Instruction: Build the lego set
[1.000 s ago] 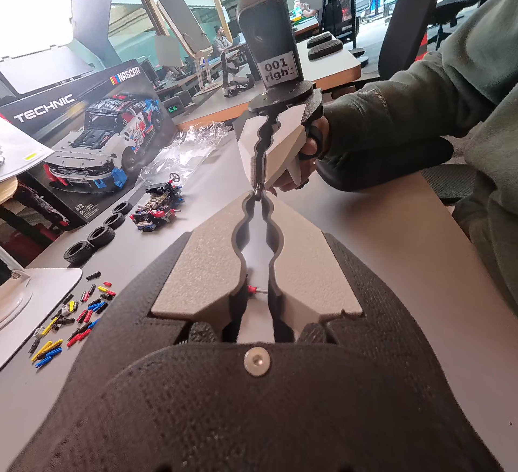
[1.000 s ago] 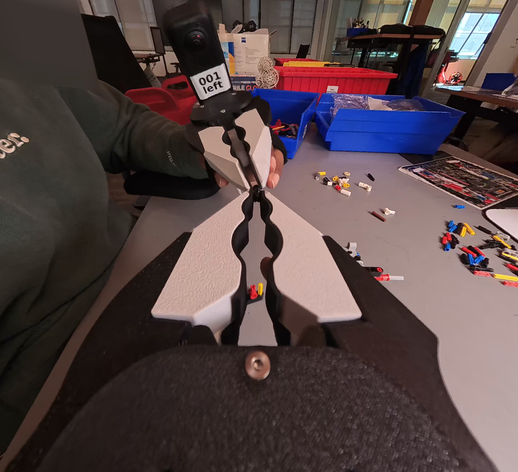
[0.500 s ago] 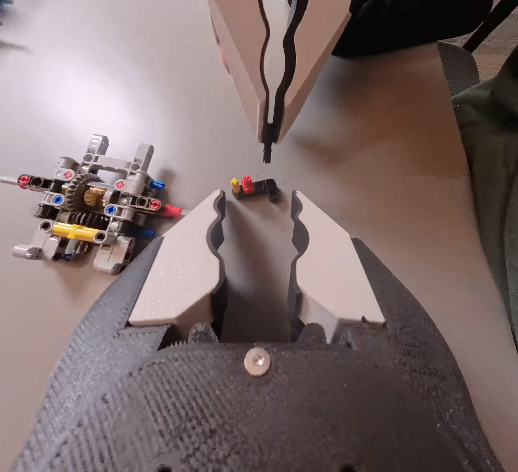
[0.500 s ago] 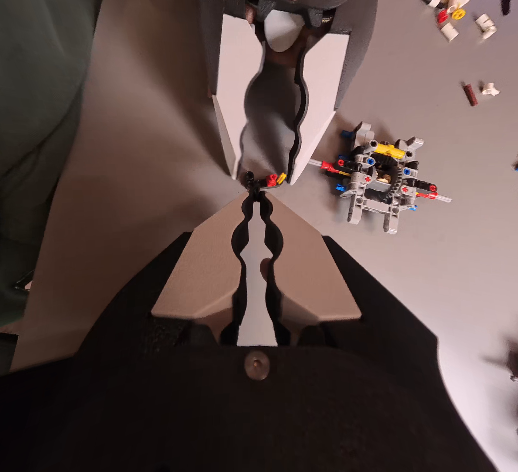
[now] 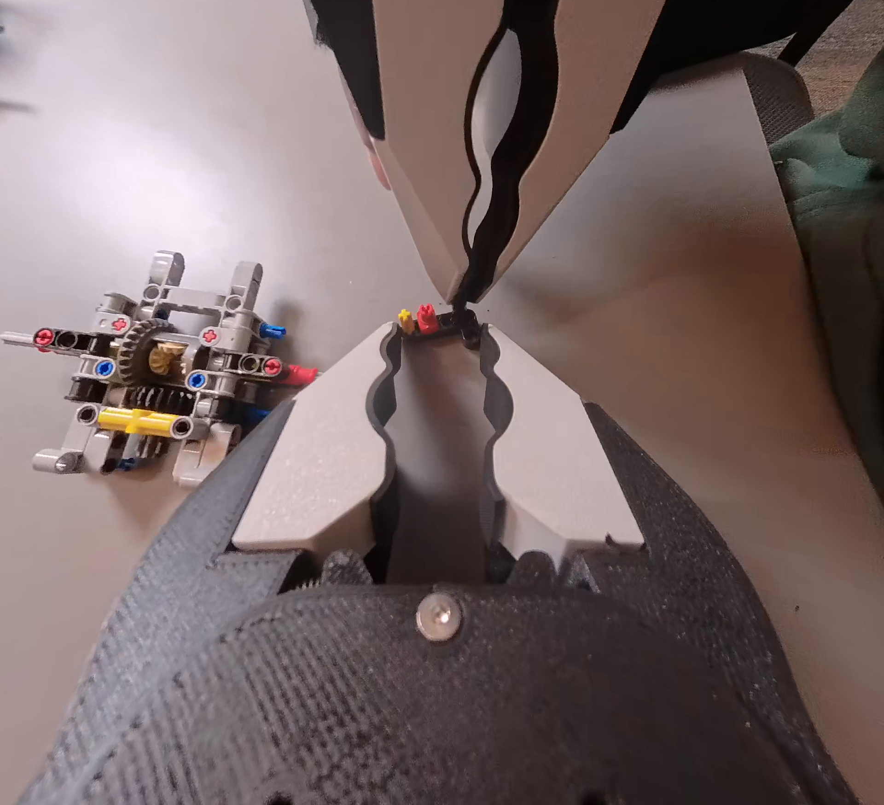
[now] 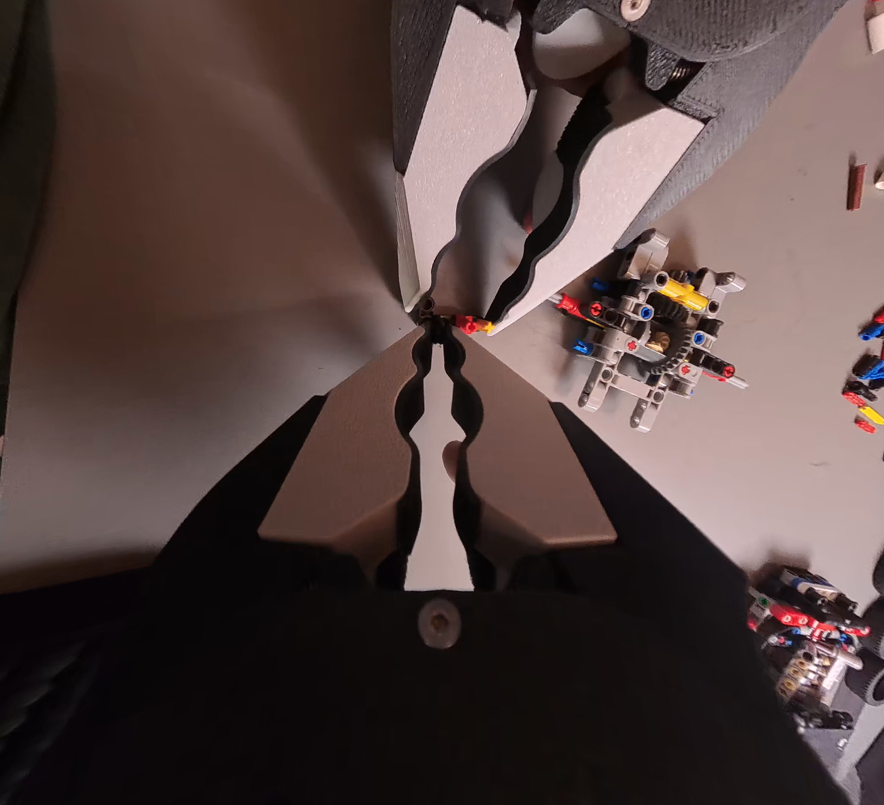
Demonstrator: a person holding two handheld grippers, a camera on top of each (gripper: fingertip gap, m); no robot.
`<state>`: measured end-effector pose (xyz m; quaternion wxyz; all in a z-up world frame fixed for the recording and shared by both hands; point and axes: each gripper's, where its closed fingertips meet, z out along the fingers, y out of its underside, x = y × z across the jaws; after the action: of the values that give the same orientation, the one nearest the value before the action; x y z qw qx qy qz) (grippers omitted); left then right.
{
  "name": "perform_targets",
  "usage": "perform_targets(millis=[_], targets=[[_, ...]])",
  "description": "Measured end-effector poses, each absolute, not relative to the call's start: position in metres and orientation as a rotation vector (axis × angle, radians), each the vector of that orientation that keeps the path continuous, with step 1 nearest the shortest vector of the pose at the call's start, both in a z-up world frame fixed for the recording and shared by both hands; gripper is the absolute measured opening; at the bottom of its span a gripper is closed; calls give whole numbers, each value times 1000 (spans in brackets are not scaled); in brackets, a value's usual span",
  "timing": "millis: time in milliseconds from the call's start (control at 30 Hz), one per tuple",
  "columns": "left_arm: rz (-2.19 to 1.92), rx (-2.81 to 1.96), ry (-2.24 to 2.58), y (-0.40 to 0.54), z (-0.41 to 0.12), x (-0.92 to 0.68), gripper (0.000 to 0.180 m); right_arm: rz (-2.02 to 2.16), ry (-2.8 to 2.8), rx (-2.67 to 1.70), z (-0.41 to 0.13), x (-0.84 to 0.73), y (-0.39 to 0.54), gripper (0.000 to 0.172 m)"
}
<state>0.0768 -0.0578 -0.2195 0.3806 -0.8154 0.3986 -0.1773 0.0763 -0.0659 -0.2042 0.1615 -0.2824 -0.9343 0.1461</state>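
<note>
The grey bench (image 5: 143,112) fills both views. The two grippers meet tip to tip over its middle.

The left gripper (image 5: 440,332) has narrowed since half a second ago, when it stood wide and short of the small black angled beam (image 5: 449,327). That beam now lies crosswise between its fingertips on the bench. One tip appears to press on the bent end and the other on the end with the studs, so it seems clamped rather than merely straddled.

The right gripper (image 6: 436,332) points down from the far side, closed on a thin black pin (image 5: 461,306). The pin hung clear above the beam a moment ago. Its lower end now meets the beam's right-hand end, at or in a hole there. The seating is too small to judge.

A grey frame assembly with a dark gear and a yellow axle (image 5: 143,375) lies just left of the left gripper, untouched.

On the beam's left part stand a red pin (image 5: 425,318) and a smaller yellow pin (image 5: 405,320), side by side.
</note>
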Motion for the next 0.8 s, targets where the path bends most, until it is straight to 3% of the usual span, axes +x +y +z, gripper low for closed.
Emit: perform_targets(millis=[33, 500, 800], targets=[[-453, -2079, 1021, -58, -220, 77, 32, 387, -2672, -799, -205, 76, -65, 2], [-501, -2055, 1073, -58, -220, 75, 32, 137, -2807, -754, -207, 74, -63, 3], [-458, -2120, 924, -55, -220, 71, 32, 185, -2738, -978, -206, 72, -59, 2]])
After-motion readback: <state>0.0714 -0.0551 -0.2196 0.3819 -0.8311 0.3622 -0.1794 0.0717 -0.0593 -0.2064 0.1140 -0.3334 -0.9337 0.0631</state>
